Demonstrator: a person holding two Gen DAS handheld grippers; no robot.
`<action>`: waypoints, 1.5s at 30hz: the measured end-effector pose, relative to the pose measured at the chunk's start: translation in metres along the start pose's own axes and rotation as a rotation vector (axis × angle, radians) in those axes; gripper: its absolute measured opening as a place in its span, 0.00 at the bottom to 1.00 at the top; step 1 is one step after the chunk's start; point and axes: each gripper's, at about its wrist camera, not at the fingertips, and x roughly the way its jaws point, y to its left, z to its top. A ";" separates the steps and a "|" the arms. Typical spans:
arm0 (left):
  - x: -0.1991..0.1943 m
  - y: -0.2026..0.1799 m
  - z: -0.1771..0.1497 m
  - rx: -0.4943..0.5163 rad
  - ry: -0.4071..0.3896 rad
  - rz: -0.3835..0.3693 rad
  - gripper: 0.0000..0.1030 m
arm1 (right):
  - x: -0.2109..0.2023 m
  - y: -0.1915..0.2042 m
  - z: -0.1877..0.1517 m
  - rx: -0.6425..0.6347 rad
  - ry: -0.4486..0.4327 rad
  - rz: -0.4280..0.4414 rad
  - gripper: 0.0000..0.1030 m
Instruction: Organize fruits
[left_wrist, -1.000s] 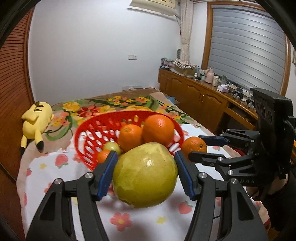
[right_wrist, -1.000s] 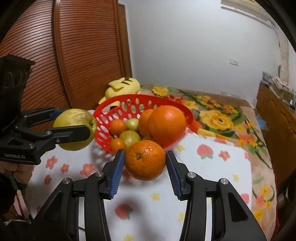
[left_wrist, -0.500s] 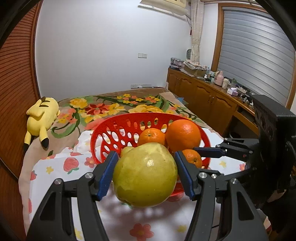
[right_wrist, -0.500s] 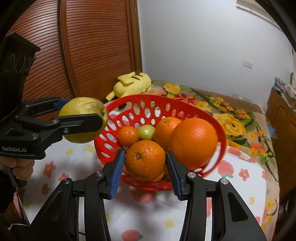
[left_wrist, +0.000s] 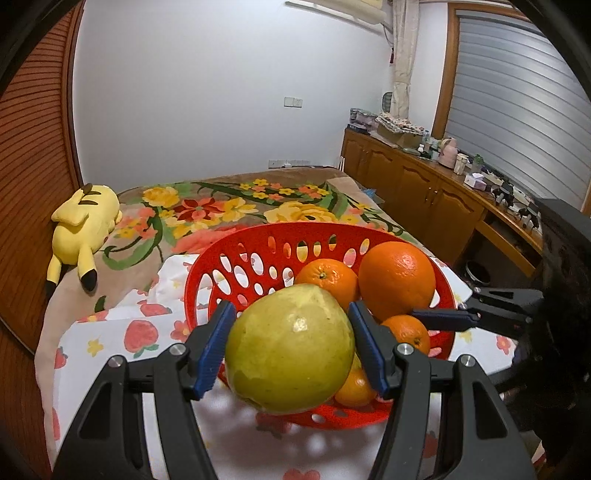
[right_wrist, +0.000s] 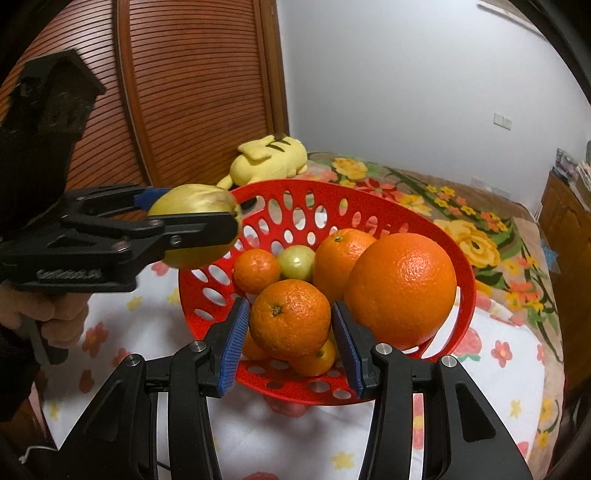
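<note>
Two tongs carry fruit over a red basket (right_wrist: 466, 280).

The left tongs (left_wrist: 291, 347), angled downward at lower centre, clamp a smooth yellow-green pomelo (left_wrist: 290, 350) above the basket's near rim. The right tongs (right_wrist: 290, 326), also tilted down, stand narrowly parted with blue ribbed pads against a dimpled orange (right_wrist: 290, 319) over the perforated plastic basket, which holds more round citrus. The basket sits on a strawberry-print cloth (right_wrist: 495, 369).

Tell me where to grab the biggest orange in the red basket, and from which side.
Grip the biggest orange across its widest middle, coming down from above. It sits highest on the pile with its top bare, while the basket wall and a smaller orange crowd its sides.
</note>
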 end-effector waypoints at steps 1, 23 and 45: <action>0.002 0.001 0.001 -0.004 0.002 0.000 0.60 | 0.001 0.000 0.000 -0.001 0.001 0.001 0.46; 0.037 0.001 0.010 0.011 0.029 0.048 0.60 | -0.028 -0.007 0.001 0.019 -0.059 -0.025 0.48; -0.021 -0.028 -0.017 0.036 -0.019 0.064 0.61 | -0.058 -0.008 -0.025 0.102 -0.098 -0.070 0.50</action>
